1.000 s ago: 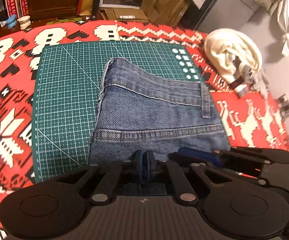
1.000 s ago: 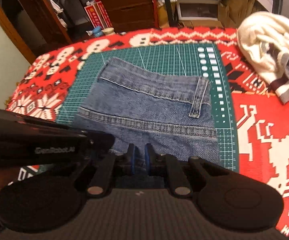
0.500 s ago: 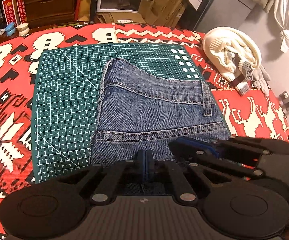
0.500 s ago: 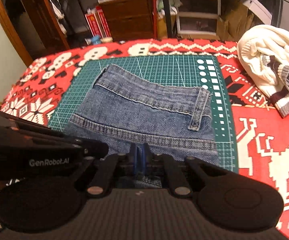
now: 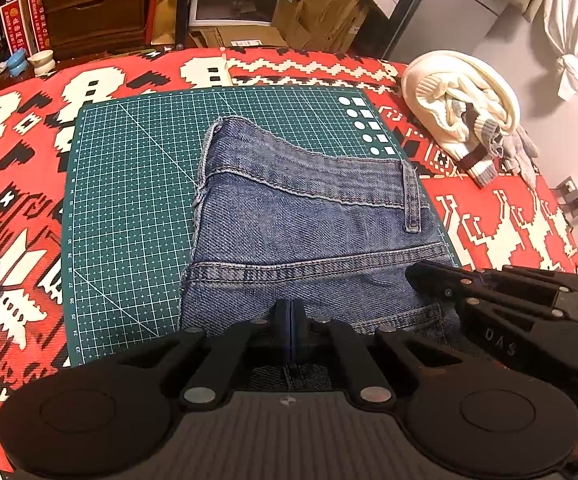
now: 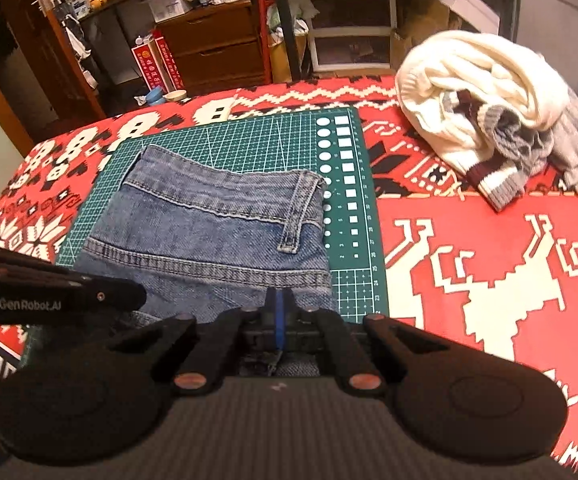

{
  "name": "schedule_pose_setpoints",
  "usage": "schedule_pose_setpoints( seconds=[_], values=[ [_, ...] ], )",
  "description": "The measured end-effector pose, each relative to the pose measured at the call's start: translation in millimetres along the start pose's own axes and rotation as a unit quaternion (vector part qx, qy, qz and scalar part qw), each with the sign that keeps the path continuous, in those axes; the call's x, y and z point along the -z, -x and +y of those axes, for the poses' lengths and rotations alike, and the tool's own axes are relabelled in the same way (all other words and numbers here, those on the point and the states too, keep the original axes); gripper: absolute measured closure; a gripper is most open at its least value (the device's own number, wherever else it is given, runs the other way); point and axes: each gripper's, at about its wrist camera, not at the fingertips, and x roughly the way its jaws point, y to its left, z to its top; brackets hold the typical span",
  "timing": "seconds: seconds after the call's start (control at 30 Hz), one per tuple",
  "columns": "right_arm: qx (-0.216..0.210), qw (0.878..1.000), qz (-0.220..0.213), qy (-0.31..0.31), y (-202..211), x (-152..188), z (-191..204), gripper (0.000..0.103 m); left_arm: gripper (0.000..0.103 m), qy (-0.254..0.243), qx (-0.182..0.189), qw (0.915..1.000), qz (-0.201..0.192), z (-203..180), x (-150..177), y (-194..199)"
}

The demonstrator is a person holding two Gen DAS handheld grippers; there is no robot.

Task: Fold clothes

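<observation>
Both grippers are matte black plastic: the left gripper and right gripper have blue-padded jaws, silver pivot screws, round discs, ribbed grey bases; white "GenRobot.AI" lettering.

Folded blue jeans lie on the green cutting mat, toward its right side. The left gripper pinches the jeans' near edge, fingers pressed together. The right gripper reaches in at the mat's near right corner. A cream sweater is bunched beyond the mat's far right corner.

Faded twill denim jeans, matt rubbery cutting mat, woven cloth cover, chunky knit sweater.
</observation>
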Motion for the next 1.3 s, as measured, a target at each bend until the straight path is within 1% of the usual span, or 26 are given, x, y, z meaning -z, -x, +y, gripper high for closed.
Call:
schedule_pose_setpoints(
  seconds=[0.2, 0.47, 0.63, 0.8, 0.93, 1.0, 1.13, 1.23, 1.3],
  values=[
    [-0.006, 1.0, 0.017, -0.017, 2.0, -3.9, -4.7, 0.103, 0.099, -0.005, -0.002, 1.0, -0.001, -1.3, 0.4, 0.4],
    [-0.017, 1.0, 0.009, -0.025, 11.4, 7.2, -12.7, 0.103, 0.099, -0.005, -0.002, 1.0, 0.0, -1.2, 0.3, 0.2],
    [-0.008, 0.999, 0.014, -0.042, 15.6, 7.8, -19.8, 0.103, 0.099, -0.006, -0.002, 1.0, 0.0, -0.9, 0.2, 0.1],
    [-0.006, 0.999, 0.007, -0.046, 13.8, 9.2, -26.2, 0.103, 0.099, -0.01, -0.003, 0.9999, -0.001, -1.5, 0.5, 0.2],
    [0.008, 0.997, 0.02, -0.07, 14.3, 1.7, -31.5, 0.103, 0.099, -0.011, -0.003, 0.9999, -0.001, -2.2, 0.3, 0.2],
    [0.005, 0.996, 0.01, -0.085, 18.9, -3.7, -33.6, 0.103, 0.099, -0.013, -0.005, 0.9999, -0.001, -3.0, 0.1, 0.1],
    [-0.004, 0.997, -0.007, -0.074, 18.9, -17.5, -27.3, 0.103, 0.099, -0.018, -0.009, 0.9998, -0.002, -5.1, 1.0, 0.3],
    [-0.003, 0.998, -0.004, -0.067, 7.3, -26.1, -22.3, 0.103, 0.099, -0.018, -0.01, 0.9998, -0.001, -5.6, 0.5, 0.0],
    [0.0, 0.997, 0.003, -0.075, -3.6, -26.6, -24.8, 0.103, 0.099, -0.018, -0.01, 0.9998, 0.0, -5.5, -0.1, -0.2]
  ],
)
